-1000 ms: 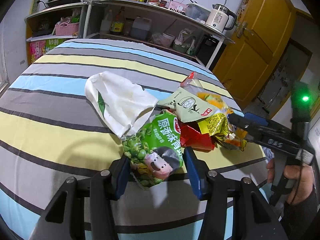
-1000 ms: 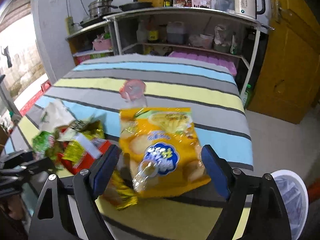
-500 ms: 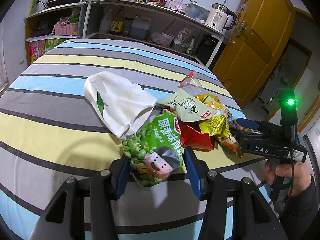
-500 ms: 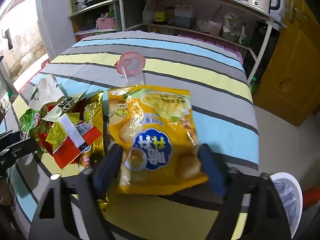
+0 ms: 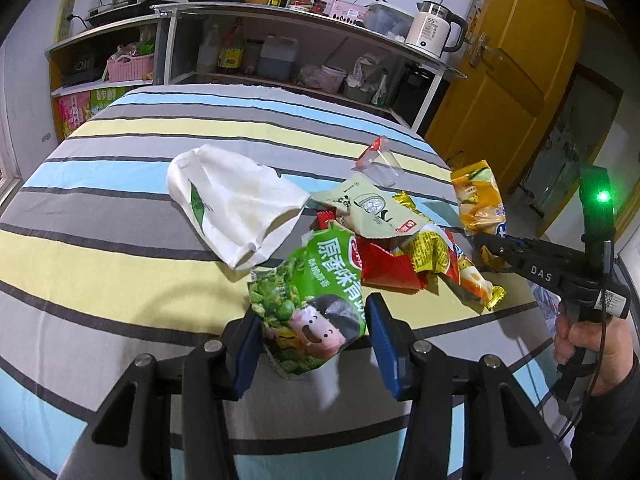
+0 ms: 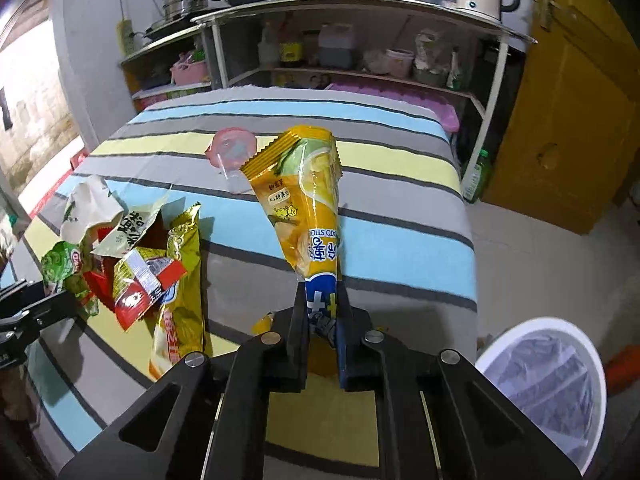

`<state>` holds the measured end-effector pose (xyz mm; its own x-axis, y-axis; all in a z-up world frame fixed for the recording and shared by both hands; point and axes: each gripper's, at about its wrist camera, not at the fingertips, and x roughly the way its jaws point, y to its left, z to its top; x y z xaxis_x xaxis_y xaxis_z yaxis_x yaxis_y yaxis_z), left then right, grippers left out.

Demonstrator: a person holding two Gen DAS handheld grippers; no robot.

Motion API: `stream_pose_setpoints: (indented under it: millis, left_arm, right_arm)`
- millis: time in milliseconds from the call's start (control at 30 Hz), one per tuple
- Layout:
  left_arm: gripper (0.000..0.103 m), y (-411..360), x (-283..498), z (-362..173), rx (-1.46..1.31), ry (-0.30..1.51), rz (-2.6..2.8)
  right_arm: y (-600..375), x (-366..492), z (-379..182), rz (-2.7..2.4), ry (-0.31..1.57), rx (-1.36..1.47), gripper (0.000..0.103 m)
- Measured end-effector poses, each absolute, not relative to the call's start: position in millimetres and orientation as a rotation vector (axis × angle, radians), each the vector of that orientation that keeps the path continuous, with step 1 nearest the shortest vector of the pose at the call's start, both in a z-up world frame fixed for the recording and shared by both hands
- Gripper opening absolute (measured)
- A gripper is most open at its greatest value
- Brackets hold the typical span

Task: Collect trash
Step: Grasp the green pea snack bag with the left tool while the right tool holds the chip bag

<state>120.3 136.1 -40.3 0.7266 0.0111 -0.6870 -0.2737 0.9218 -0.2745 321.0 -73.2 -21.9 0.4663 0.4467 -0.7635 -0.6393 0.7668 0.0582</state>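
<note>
Right claw (image 6: 322,312): jaws just closed, clamped on the orange chip bag (image 6: 306,200), held tilted above the striped table (image 6: 400,240). Left claw (image 5: 314,340): part open, green pea bag (image 5: 316,292) lying between its fingers; contact cannot be told.

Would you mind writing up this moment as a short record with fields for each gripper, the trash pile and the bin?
right gripper: jaws have just closed; shut on the orange snack bag, which sticks up pinched at its lower end
left gripper: open, jaws either side of the green pea bag, pads not pressing
trash pile: white paper bag, red wrapper, yellow wrapper on the striped tablecloth
bin: white lined bin on the floor beside the table
</note>
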Motion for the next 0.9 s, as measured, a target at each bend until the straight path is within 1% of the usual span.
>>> stream_pose_setpoints:
  millis: [233, 433, 900]
  left_arm:
    - [0.049, 127.7, 110.0, -28.5, -0.362, 0.718, 0.148]
    - [0.049, 111.9, 101.1, -12.6, -0.344, 0.68, 0.107]
    - [0.049, 48.4, 101.9, 12.8, -0.268, 0.648, -0.035]
  right_arm:
    - [-93.5, 298.1, -8.1, 0.689, 0.828, -0.189, 0.01]
    - [-116.1, 262.0, 6.8, 0.698, 0.793, -0.144, 0.01]
    - [-178.8, 221.5, 22.3, 0.624, 0.762, -0.075, 0.01]
